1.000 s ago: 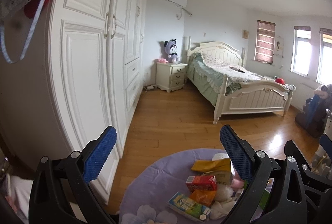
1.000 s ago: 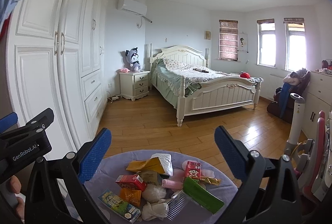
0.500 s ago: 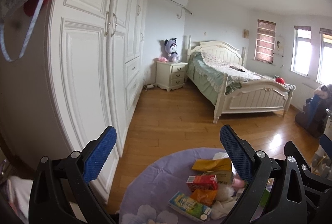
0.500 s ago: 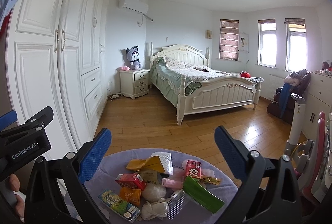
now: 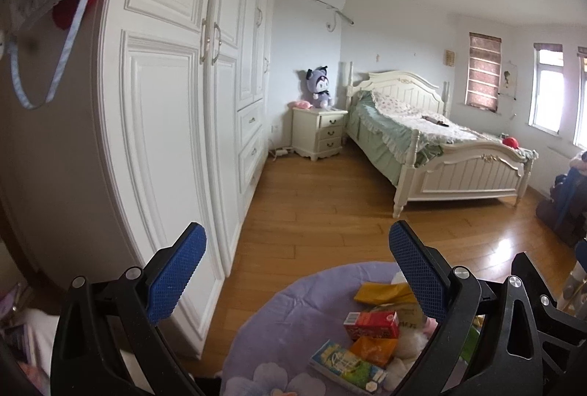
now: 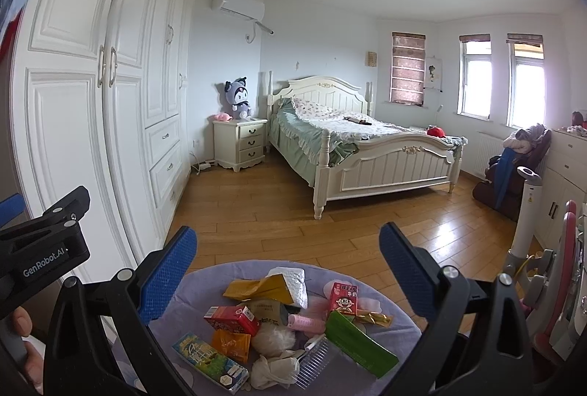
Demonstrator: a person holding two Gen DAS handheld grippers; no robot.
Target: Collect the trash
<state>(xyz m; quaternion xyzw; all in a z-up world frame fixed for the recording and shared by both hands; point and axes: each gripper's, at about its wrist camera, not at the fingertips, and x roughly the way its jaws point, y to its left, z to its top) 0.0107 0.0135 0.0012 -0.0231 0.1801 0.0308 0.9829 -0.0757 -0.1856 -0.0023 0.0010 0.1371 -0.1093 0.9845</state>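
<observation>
- While both views look across a bedroom, the trash lies heaped on a round purple rug at the bottom centre of each frame.
- Left tongs: blue pads spread wide apart, nothing between them, held above the rug's left part.
- Right tongs: pads likewise wide apart and empty, framing the heap.
- Heap, right view: yellow packet at the top, red carton left of centre, orange wrapper just below it, green-and-blue carton at lower left, green packet at right, small red box standing upright above it.
- White comb and crumpled tissue at the lower edge.
- Background: white wardrobe at left, bed at centre.
</observation>
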